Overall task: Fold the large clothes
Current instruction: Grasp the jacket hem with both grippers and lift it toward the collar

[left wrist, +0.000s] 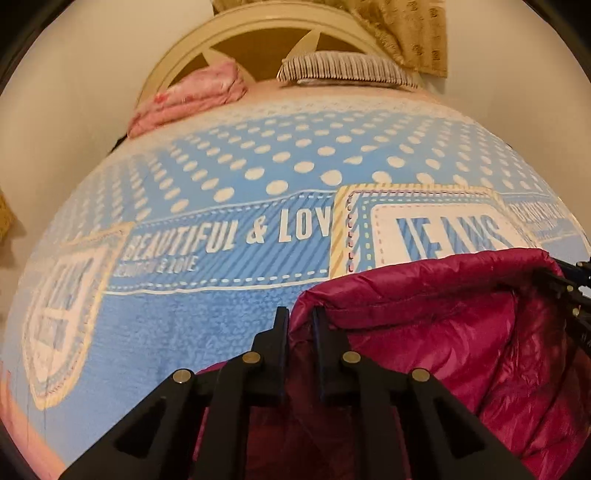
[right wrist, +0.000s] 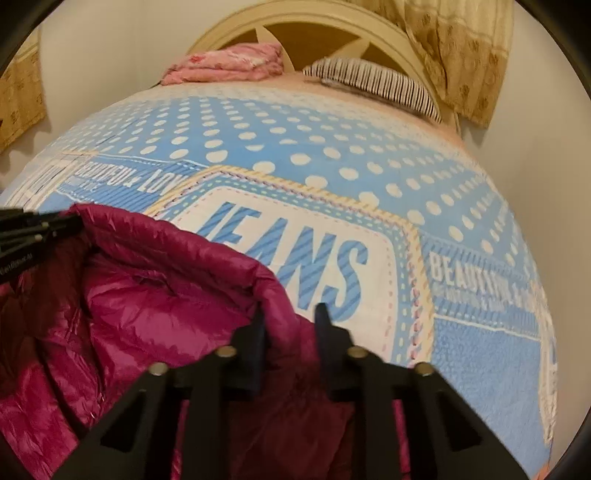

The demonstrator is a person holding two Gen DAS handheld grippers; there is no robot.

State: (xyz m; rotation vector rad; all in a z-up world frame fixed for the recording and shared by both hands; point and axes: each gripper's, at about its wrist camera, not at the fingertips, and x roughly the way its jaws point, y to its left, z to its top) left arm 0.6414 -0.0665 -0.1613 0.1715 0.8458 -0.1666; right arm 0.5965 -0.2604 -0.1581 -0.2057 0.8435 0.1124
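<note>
My left gripper (left wrist: 301, 314) is pinched tight on the hem of a magenta puffer jacket (left wrist: 443, 332); fabric sits between the fingers, w/ the free edge running off toward 2 o'clock in the left wrist view. My right gripper (right wrist: 291, 314) is clamped on the same edge at its other end; from there the edge runs toward 10 o'clock. So the held edge is the jacket's long axis btwn my two hands, slightly sagging, and each gripper shows at the far end of the other's view. The jacket bulk hangs below and btwn the grippers, close to me, over the near part of the bed cover (right wrist: 480, 350), a blue sheet w/ white dots. Ahead at 12 o'clock the cover lies flat, up to a striped pillow (left wrist: 347, 66) and folded pink cloth (right wrist: 229, 62) by the headboard (left wrist: 258, 26). I judge neither hand is nearer: the fold goes fwd w/ both together.
</note>
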